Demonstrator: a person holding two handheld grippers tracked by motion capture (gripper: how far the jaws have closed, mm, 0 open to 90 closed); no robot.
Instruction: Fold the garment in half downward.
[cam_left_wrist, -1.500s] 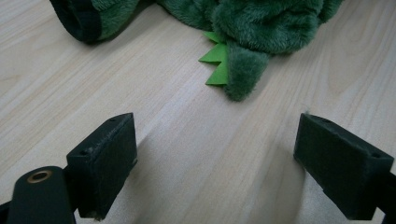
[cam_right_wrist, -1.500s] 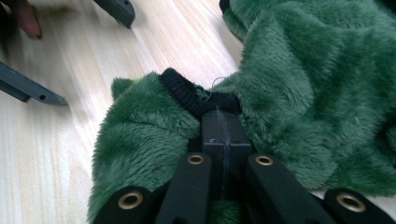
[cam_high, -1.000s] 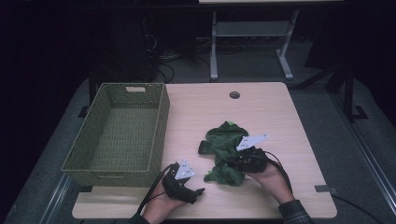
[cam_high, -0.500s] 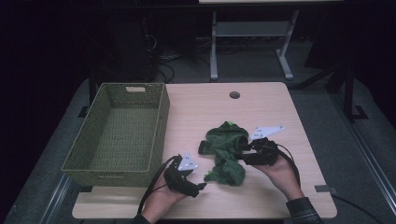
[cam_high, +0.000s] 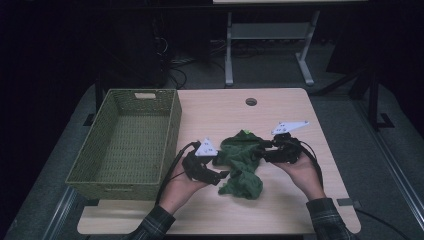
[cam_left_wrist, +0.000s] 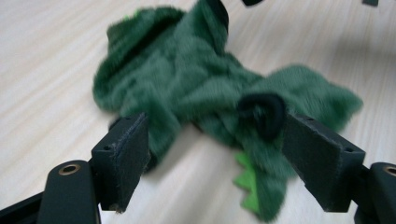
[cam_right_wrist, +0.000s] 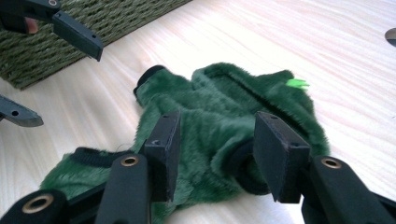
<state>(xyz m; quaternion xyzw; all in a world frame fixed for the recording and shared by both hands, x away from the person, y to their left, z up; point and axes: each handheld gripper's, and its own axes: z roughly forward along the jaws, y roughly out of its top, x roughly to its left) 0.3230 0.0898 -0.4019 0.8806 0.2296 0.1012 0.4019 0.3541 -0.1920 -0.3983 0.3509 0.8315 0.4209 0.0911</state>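
Lying crumpled near the middle of the bench (cam_high: 300, 210), a green fleece garment (cam_high: 243, 162) is flanked by both grippers. At its nine o'clock side the left gripper (cam_high: 220, 175) is held with jaws wide apart; they have just been closing a little, with a fold of the garment and a black cuff (cam_left_wrist: 262, 112) between them, the pads not pressing. At three o'clock the right gripper (cam_high: 264, 150) is seen with jaws that have just been opening, fleece between them, ungripped. A woven basket (cam_high: 85, 167) stands at nine o'clock, apart from the garment.
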